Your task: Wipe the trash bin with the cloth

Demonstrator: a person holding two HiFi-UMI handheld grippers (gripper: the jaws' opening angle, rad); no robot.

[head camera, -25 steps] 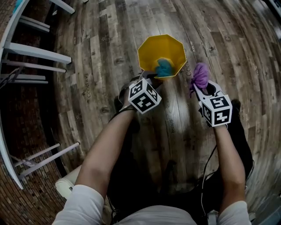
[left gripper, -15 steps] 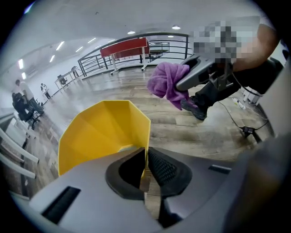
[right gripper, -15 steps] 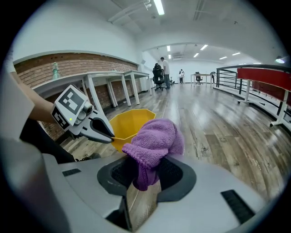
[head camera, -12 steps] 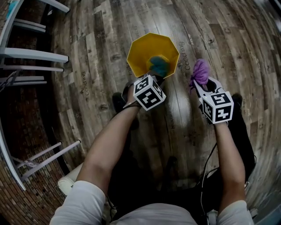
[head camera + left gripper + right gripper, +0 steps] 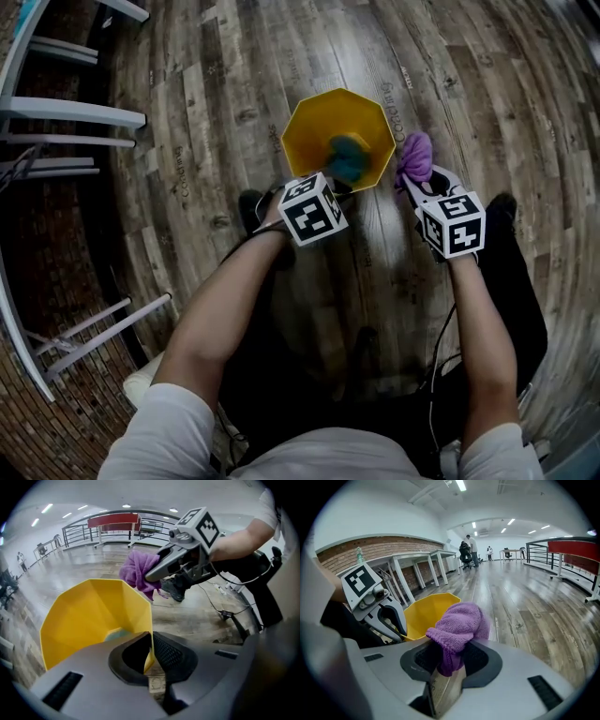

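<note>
So the bin [image 5: 323, 127] sat on the wood floor in the upper middle of the head view, mouth facing up at the camera, with some teal thing [image 5: 348, 157] lying inside. The left gripper [image 5: 330, 184] had just been closing and was clamped on the bin's near wall, the thin yellow edge pinched right between the jaws. The right gripper [image 5: 419, 180] was squeezed onto the purple cloth [image 5: 415, 153], which bunched out past its tips. Key bit: the cloth hung just beside the bin's right outer wall, a little lower right of the rim, and I couldn't tell if it touched. So the bin lay up and to the left of the right gripper. That hand was the one free to wipe, I'd guess starting on that right side while the left steadied things.
</note>
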